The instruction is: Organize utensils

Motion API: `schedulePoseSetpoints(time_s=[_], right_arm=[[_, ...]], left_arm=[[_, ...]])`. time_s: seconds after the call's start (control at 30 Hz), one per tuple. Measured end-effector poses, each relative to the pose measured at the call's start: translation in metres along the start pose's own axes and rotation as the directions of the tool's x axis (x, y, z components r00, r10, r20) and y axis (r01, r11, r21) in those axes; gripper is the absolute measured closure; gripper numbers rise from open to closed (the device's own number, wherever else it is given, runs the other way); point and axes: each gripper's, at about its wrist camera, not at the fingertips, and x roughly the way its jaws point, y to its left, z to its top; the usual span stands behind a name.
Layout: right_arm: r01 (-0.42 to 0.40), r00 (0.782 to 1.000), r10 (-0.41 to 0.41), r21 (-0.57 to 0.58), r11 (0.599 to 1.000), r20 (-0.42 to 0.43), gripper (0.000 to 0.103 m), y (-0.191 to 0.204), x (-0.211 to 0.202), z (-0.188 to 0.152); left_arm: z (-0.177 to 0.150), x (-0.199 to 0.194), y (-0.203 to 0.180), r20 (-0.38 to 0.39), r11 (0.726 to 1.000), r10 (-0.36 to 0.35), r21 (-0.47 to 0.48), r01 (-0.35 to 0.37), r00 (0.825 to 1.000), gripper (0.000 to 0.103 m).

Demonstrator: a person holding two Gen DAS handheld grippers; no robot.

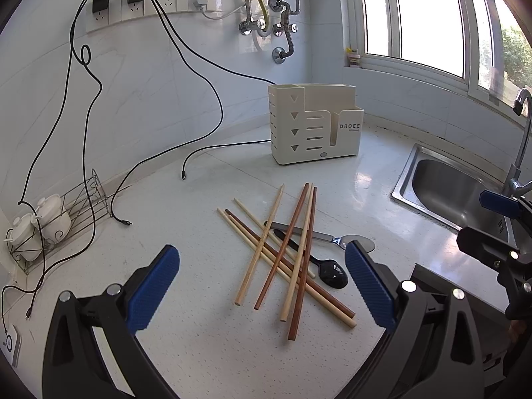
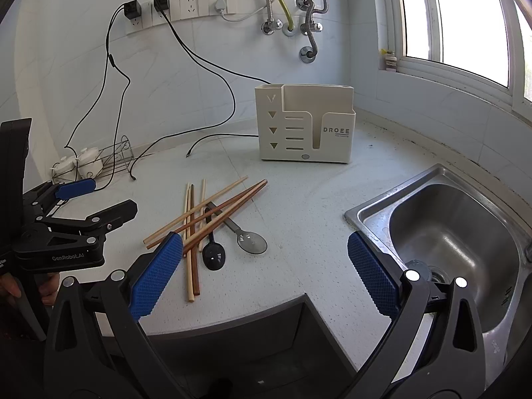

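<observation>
- On the counter [image 1: 199, 349], between the two grippers and well short of the holder, a crossed pile of chopsticks [image 1: 286, 256] lies over a black spoon [image 1: 327, 271] and a metal spoon [image 1: 352, 241]; none is sorted yet.
- Pile geometry: light and dark sticks overlap at several angles, so a pinch on one stick is likely to drag or flick its neighbours, and round sticks may roll toward the counter's front edge.
- Spoons: both handles are pinned under the sticks; lifting a spoon first would probably scatter the pile.
- Left gripper [image 1: 262, 286]: jaws spread wide, empty, poised low above the near ends of the sticks. A thin stick lying flat may slip out as the blue pads close.
- Right gripper [image 2: 266, 276]: jaws spread, empty, over bare counter beside the pile; the two grippers are near each other and could collide over it.
- Cream utensil holder [image 1: 314, 123]: upright, apart from the pile, with narrow top compartments; a tilted stick may catch the rim.
- Sink [image 1: 452, 193]: open basin to the right, where a knocked utensil could fall.
- Loose black cables [image 1: 199, 153]: trailing on the counter near the holder, a possible snag.
</observation>
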Motion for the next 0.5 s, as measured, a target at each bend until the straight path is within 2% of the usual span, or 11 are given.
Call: schedulePoseSetpoints(time_s=[0.23,0.4,0.5], right_arm=[[-0.002,1.000,0.002,0.003,1.000,-0.003,0.008,-0.001,0.002,0.001],[-0.048,0.998,0.051,0.061,0.997,-0.039,0.008,-0.007,0.011,0.002],[-0.071,0.995,0.078,0.103,0.992,-0.061,0.015,-0.011,0.021,0.004]], left_arm=[[0.000,0.001,0.001,-0.002,1.000,0.002,-0.002,-0.002,1.000,0.005],[-0.001,0.009,0.011,-0.033,1.000,-0.007,-0.001,0.007,0.999,0.005],[-0.005,0.014,0.019,-0.054,1.000,-0.026,-0.003,0.026,0.998,0.005]])
